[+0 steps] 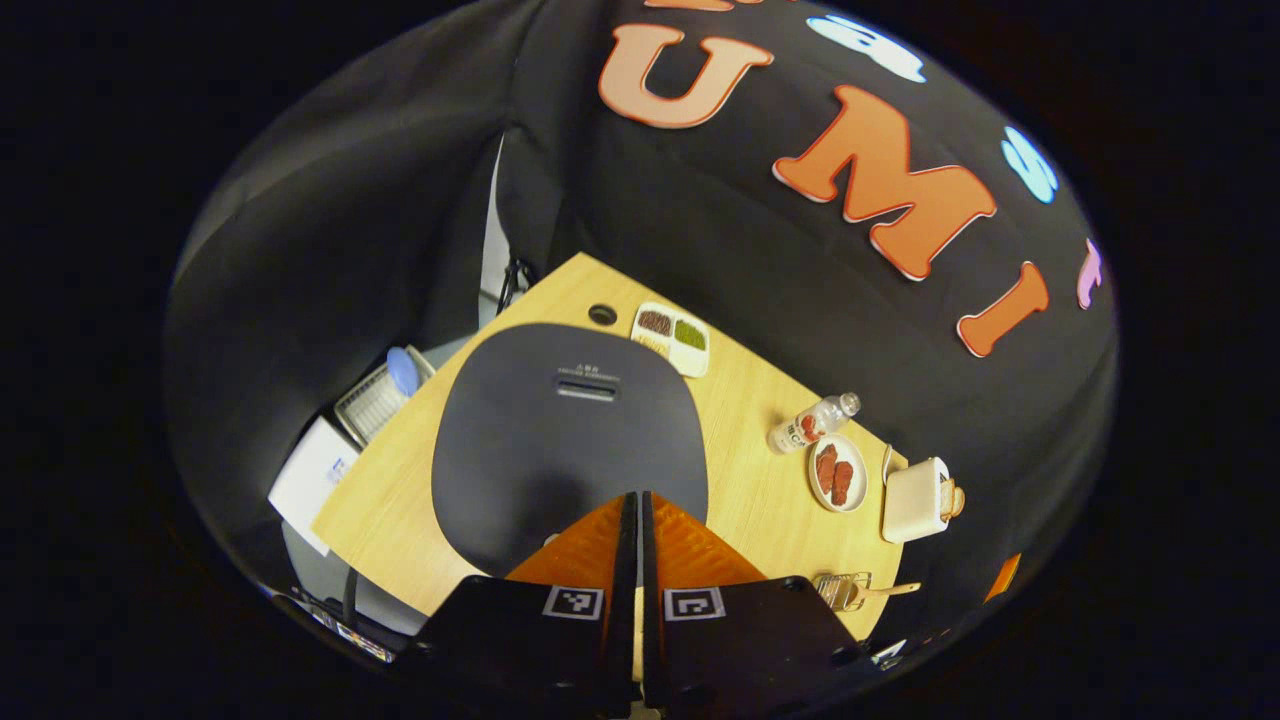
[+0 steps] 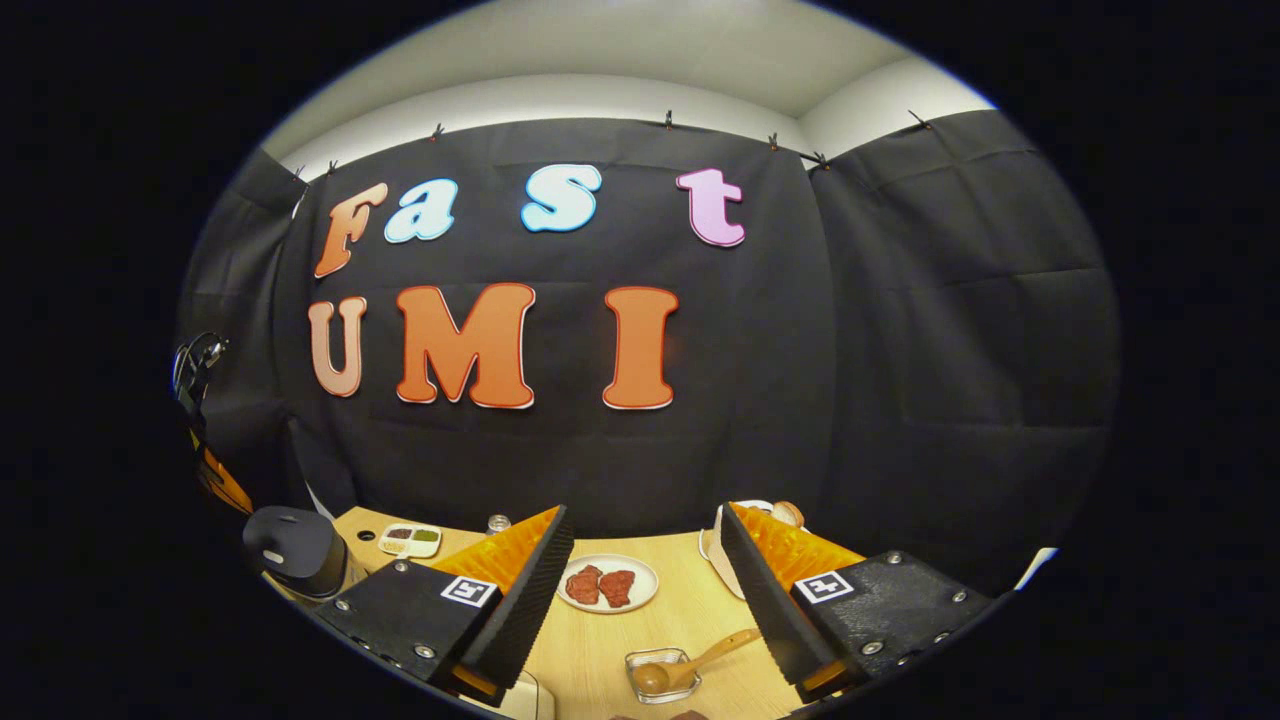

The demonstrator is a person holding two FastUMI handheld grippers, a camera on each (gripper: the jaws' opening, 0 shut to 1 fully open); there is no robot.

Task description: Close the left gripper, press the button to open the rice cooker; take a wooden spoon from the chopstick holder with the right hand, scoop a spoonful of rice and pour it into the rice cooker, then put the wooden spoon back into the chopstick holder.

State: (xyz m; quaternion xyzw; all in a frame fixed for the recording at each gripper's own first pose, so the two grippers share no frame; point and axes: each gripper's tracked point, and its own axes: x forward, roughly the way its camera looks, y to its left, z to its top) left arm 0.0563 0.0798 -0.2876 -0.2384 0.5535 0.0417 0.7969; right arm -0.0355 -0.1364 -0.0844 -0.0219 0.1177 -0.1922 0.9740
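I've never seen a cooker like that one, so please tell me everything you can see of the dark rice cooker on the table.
The rice cooker is dark grey and rounded, matte like plastic, with its lid shut. A small slot with pale markings sits near the lid's far edge. It stands on the wooden table, and the left hand-held gripper hovers, fingers together, over its near edge. The right gripper view shows it as a squat dome.

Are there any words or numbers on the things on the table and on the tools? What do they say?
Nothing here can be read.
Rice cooker lid: a small pale line of print above its slot, too small to read.
Bottle: a label with red print, too blurred to read.
Left tool and right tool: black-and-white square markers, patterns and not words.
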